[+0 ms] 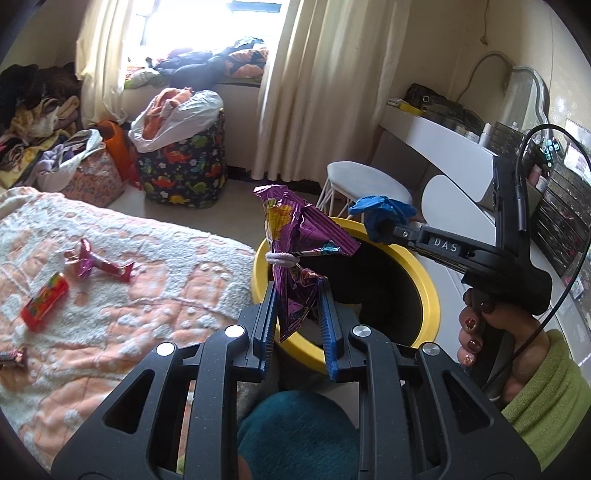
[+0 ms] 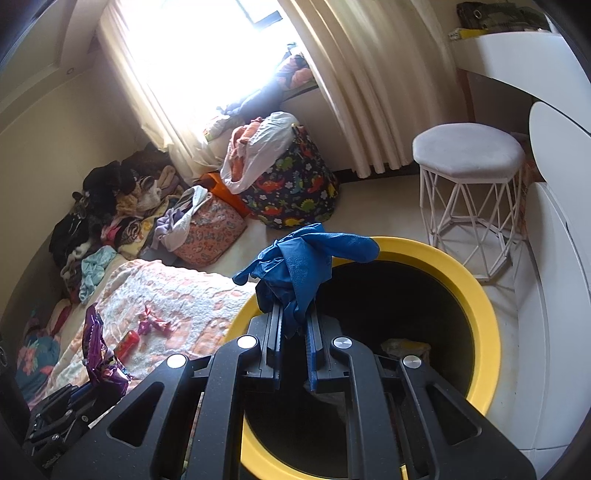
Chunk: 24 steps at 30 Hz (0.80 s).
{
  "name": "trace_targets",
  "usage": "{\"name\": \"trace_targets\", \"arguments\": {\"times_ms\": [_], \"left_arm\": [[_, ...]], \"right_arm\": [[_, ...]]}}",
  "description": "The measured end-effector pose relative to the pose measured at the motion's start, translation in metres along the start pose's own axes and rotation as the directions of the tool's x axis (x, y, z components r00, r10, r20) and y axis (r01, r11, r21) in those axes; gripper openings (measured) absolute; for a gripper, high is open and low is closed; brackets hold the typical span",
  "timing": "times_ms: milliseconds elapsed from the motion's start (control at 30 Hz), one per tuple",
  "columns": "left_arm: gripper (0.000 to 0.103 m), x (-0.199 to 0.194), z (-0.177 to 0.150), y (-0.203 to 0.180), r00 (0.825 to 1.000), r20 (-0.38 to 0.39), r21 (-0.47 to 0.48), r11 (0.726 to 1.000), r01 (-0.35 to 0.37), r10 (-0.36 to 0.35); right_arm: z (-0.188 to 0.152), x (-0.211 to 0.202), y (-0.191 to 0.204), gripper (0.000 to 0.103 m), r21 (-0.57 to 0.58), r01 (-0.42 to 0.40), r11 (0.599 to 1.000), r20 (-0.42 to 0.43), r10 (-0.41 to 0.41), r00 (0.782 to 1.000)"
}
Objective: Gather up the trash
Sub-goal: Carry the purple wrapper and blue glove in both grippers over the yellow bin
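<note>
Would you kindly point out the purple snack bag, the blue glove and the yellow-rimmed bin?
purple snack bag [image 1: 295, 236], left wrist view, crumpled upper body.
blue glove [image 2: 306, 254], right wrist view, bunched middle.
yellow-rimmed bin [image 2: 480, 295], right wrist view, right rim.

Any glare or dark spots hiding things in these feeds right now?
Left wrist: the window is blown out white. Right wrist: the same glare washes over the curtain, and the yellow bin is black inside, its contents barely readable. Both views bend at the edges.

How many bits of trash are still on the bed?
3 that show: a pink wrapper, a red pack beside it, and a dark wrapper at the picture's left edge. More may lie out of view.
</note>
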<state>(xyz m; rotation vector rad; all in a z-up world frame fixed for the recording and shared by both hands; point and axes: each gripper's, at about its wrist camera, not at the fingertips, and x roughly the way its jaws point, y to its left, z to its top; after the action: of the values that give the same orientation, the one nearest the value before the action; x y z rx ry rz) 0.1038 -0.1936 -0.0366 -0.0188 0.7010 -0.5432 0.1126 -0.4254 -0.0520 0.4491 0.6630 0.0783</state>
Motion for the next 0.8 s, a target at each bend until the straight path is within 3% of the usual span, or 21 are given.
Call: {"name": "trace_targets", "arguments": {"times_ms": [800], "left_arm": [[0.016,0.061,-0.002,-0.01,0.992,-0.116,0.008,0.999,0.042,-0.041]], "right_arm": [[-0.006,0.015,-0.029,0.01,0.069,0.075,0.995,-0.083,-0.069,0.994]]}}
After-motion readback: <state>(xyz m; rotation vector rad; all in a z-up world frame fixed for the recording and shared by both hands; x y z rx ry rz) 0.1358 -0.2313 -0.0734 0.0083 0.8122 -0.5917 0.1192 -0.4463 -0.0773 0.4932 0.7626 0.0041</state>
